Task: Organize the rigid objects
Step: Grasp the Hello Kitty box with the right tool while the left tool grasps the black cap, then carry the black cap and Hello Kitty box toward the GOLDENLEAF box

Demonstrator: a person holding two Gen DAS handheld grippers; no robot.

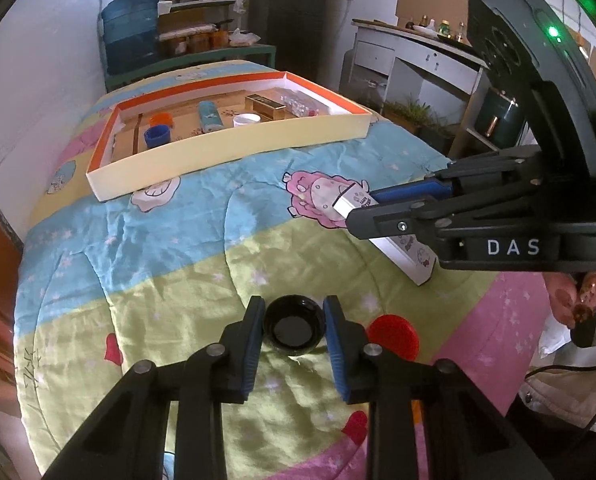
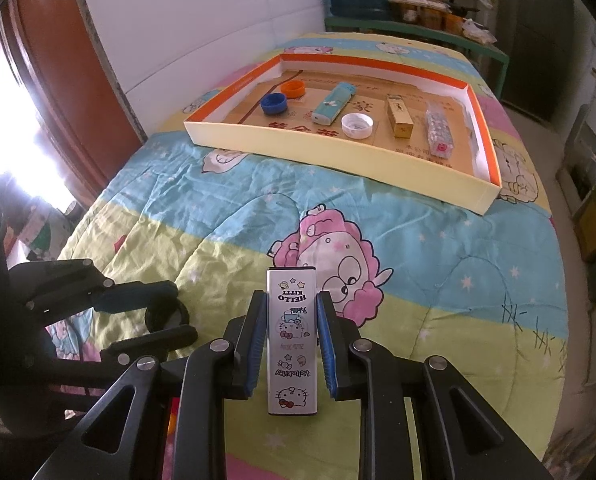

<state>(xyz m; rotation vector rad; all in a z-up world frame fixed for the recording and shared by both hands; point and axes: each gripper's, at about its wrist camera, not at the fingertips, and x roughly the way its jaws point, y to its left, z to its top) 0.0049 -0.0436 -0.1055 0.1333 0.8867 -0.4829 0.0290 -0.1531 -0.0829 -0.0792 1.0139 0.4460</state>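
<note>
Slim box: the white rectangular Hello Kitty printed box (image 2: 292,340) lies flat on the cartoon-print quilt (image 2: 438,280) of the bed, on the near side of the shallow cream cardboard tray with orange lining (image 2: 338,150), well apart from it.
Long axis: it points away from the right claw (image 2: 292,300), straight between the fingers and roughly toward the tray.
Right claw: straddles the box, blue pads at both long sides; whether they already press it or stand a hair off, I cannot tell.
Black cap: the round black plastic bottle cap (image 1: 294,328) sits open side up, further from the tray than the box, centred between the fingers of the left claw (image 1: 294,304).
Left claw: spread around the cap, a visible sliver of gap on each side, not clenched.
Red cap: a flat red ribbed lid (image 1: 396,336) lies just beside the black cap, outside the left claw.
Tray contents: caps, small boxes and a tube already rest inside.
Coming move, my guess: each claw closes, then carries forward to the tray; the right is nearer.
</note>
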